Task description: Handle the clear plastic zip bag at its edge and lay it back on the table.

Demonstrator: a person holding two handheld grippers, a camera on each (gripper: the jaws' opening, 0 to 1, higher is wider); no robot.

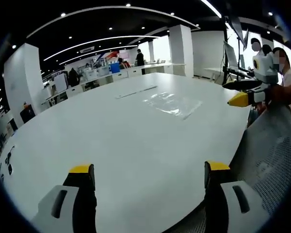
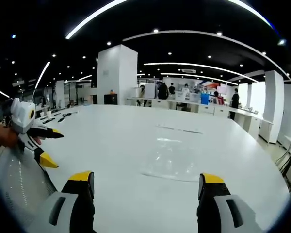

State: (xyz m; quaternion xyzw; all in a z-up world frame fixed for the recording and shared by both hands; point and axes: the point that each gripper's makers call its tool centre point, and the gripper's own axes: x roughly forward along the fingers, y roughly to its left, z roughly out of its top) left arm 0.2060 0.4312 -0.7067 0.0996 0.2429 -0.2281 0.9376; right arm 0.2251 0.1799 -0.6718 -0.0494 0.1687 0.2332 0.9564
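Bag (image 2: 177, 156) flat on white table (image 2: 111, 145), clear plastic, hard to read except for glare and its near edge. In right gripper view it lies just ahead of my right claw (image 2: 144, 187), a bit right of centre; jaws spread wide, nothing between them, not touching bag. In left gripper view same bag (image 1: 173, 103) sits further off, mid-table toward far right; left claw (image 1: 149, 175) also spread, holding nothing, hovering over bare tabletop near table edge.

Each claw visible from other side: right one (image 1: 242, 92) at right of left gripper view, yellow tips apart; left one (image 2: 46, 145) at left of right gripper view, tips apart too.

Progress, my read: bag is down on table w/ neither claw on it. Can't tell from this alone whether that's start (edge grab not yet made) or end (already laid back). If start: all left to do, i.e. close in on near edge, pinch, lift, lay down. Right claw is better placed for it.

Background: open office, desks, ppl standing far off.
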